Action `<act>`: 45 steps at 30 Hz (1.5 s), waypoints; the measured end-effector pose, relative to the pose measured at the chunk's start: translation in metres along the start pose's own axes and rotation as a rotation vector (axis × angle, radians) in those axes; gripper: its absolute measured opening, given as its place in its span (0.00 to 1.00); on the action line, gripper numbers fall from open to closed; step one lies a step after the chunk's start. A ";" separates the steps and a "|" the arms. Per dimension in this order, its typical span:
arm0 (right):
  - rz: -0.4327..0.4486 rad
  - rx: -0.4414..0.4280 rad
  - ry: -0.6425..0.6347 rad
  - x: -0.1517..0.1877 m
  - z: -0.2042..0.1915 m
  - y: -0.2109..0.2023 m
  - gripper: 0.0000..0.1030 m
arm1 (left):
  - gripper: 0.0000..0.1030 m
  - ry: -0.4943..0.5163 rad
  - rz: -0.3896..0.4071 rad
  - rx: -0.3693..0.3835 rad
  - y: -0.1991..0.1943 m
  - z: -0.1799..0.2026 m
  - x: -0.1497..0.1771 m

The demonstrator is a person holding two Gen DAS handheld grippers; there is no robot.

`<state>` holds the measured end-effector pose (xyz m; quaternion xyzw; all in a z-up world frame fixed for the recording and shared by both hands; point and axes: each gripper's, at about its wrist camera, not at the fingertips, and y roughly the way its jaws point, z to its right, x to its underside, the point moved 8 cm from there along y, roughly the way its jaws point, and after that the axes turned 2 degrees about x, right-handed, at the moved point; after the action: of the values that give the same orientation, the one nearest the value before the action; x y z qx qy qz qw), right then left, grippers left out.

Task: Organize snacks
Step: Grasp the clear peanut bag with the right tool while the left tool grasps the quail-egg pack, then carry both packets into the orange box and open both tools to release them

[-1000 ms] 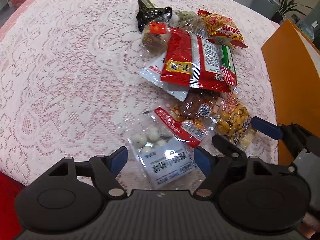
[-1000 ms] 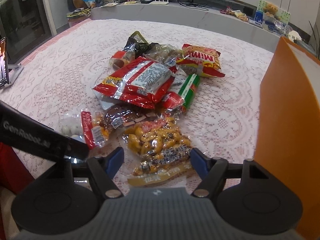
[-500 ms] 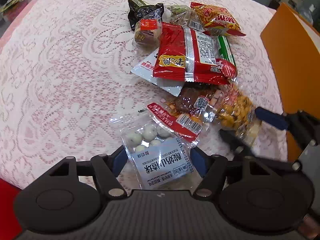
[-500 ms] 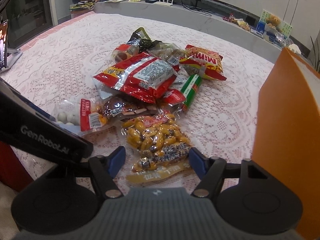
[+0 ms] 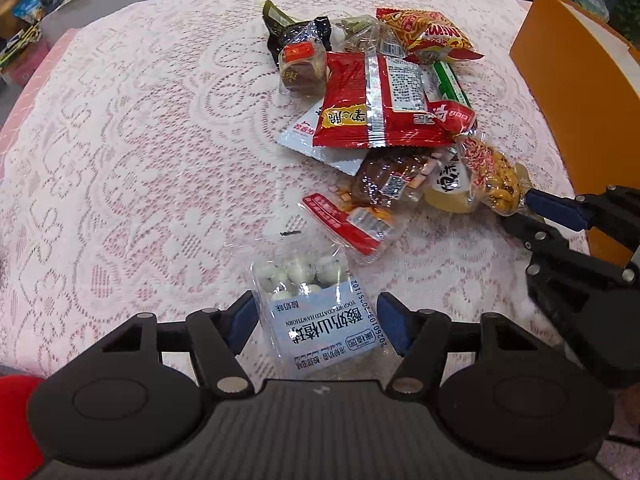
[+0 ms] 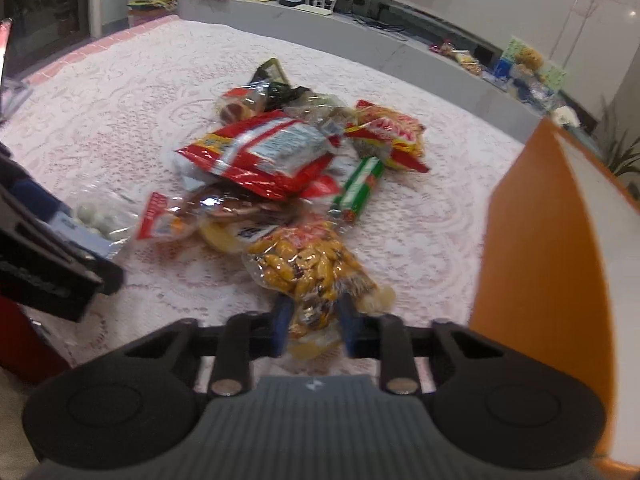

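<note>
— What is on the table?

— A pile of snack packs. A big red bag (image 5: 380, 100) lies flat on top, with an orange chip bag (image 5: 430, 34) behind it and a green stick pack (image 5: 450, 84) beside it.

— And closer?

— A clear bag of white balls (image 5: 316, 312) with a pale blue label lies flat. A clear bag of yellow nuts (image 6: 312, 268) is tipped up at its near end.

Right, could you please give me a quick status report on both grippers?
Right gripper just closed on the peanut bag. Left gripper closing around the yogurt hawthorn ball packet, pads not yet touching. Orange bin alongside, unobstructed.
</note>
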<state>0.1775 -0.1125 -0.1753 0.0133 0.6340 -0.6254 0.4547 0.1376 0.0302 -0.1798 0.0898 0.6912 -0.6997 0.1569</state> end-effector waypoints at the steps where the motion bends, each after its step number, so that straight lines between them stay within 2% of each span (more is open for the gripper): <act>1: -0.006 -0.004 0.011 0.000 0.001 -0.002 0.18 | 0.72 -0.005 0.005 0.006 -0.002 -0.002 0.002; 8: -0.036 -0.001 0.071 0.003 0.005 -0.018 0.13 | 0.70 -0.042 0.060 0.046 -0.024 -0.015 0.007; 15: -0.053 0.014 0.103 0.000 0.007 -0.034 0.12 | 0.69 -0.048 0.135 0.065 -0.042 -0.018 0.004; 21: -0.045 -0.013 0.131 -0.003 0.005 -0.046 0.10 | 0.68 -0.045 0.179 0.108 -0.046 -0.018 -0.002; 27: -0.026 -0.070 0.234 -0.013 0.014 -0.059 0.07 | 0.68 -0.005 0.219 0.112 -0.058 -0.009 -0.015; 38: 0.014 -0.100 0.199 -0.044 0.020 -0.078 0.06 | 0.68 0.054 0.248 0.149 -0.069 0.014 -0.040; 45: 0.030 -0.090 0.126 -0.068 0.028 -0.091 0.06 | 0.68 0.093 0.276 0.160 -0.083 0.027 -0.059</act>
<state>0.1796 -0.1174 -0.0585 0.0419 0.6885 -0.5873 0.4234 0.1669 0.0088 -0.0806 0.2282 0.6210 -0.7194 0.2118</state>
